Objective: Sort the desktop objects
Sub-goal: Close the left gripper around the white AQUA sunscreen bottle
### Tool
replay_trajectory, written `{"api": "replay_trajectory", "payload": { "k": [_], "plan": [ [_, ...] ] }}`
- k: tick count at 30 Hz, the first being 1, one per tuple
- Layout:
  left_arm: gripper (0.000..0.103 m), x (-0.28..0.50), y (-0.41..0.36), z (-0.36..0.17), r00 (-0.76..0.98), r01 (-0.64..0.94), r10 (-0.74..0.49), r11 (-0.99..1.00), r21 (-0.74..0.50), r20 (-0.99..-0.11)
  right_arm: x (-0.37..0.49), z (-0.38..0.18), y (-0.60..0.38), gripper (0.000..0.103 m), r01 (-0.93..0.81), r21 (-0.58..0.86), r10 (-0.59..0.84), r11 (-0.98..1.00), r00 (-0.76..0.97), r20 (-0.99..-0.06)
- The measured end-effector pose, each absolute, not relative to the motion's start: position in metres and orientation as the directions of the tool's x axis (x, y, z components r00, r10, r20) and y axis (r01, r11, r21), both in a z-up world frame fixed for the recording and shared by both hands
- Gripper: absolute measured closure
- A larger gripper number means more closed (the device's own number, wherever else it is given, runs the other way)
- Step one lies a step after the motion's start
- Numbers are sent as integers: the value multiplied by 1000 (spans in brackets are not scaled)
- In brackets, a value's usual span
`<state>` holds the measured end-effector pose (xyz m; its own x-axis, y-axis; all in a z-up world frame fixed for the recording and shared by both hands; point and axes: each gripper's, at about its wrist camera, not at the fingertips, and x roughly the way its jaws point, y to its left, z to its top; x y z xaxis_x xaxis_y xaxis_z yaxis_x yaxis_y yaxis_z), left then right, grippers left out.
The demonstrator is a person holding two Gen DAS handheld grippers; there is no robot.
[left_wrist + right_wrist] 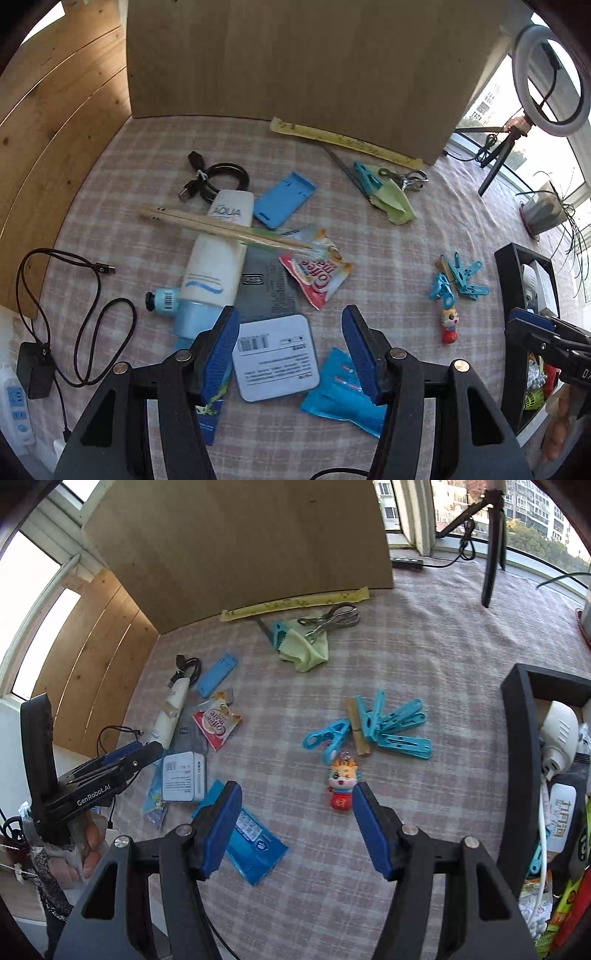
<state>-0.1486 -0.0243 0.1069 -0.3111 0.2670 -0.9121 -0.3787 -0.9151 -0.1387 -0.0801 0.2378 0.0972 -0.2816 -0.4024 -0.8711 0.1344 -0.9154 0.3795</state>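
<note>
Lower frame, both views: left gripper (291, 354) and right gripper (295, 827) jaws released.
White tin (275, 358) sits between left jaws; toy figure (341, 784) near right.

Landmark: white tin (275, 356), lying flat, label up, on the counter (388, 229).

- Blue packet (345, 393): flat, just right of the tin.
- Grey card (266, 291): flat, just beyond the tin.
- Red sachet (317, 275): crumpled, on the card's far right edge.
- AQUA tube (216, 266): lying on its side, beyond-left of the tin.
- Chopsticks (225, 227): paired, resting across the tube and sachet.
- Blue stand (284, 199): beyond the tube.
- Black cable (218, 181): coiled, at the tube's far end.
- Blue pegs (380, 725): clustered, well right of the tin.
- Figurine (341, 782): on its back, just nearer than the pegs.
- Green cloth (306, 650): crumpled, far right of the tin, a metal clip (332, 620) on it.
</note>
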Motion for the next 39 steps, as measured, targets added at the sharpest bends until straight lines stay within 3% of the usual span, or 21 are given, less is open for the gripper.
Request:
{"api": "replay_trajectory", "payload": {
  "k": [4, 7, 16, 21, 27, 32, 37, 39],
  "plan": [
    [65, -169, -55, 100, -305, -343, 270, -926, -159, -913, -93, 96, 182, 54, 218, 390, -436, -895, -238, -868],
    [69, -182, -70, 94, -291, -324, 281, -928, -182, -914, -102, 87, 144, 60, 262, 397, -451, -880, -192, -872],
    [69, -211, -85, 75, -235, -329, 330, -912, -245, -914, -144, 49, 80, 61, 217, 481, -507, -849, -80, -858],
    [69, -217, -81, 65, -198, -370, 361, -888, -272, -911, -174, 29, 70, 70, 127, 536, -544, -835, -39, -838],
    [66, -220, -68, 58, -181, -412, 375, -868, -276, -909, -194, 19, 51, 73, 139, 498, -506, -856, -26, -862],
    [61, -226, -66, 52, -161, -427, 387, -857, -290, -908, -209, 9, 48, 73, 96, 576, -576, -812, 25, -817],
    [59, -226, -63, 47, -156, -435, 390, -852, -292, -907, -215, 7, 35, 73, 130, 558, -559, -819, 38, -828],
    [58, -225, -60, 46, -160, -443, 380, -852, -277, -911, -216, 7, 30, 68, 147, 543, -544, -827, 38, -838]
  ]
}}
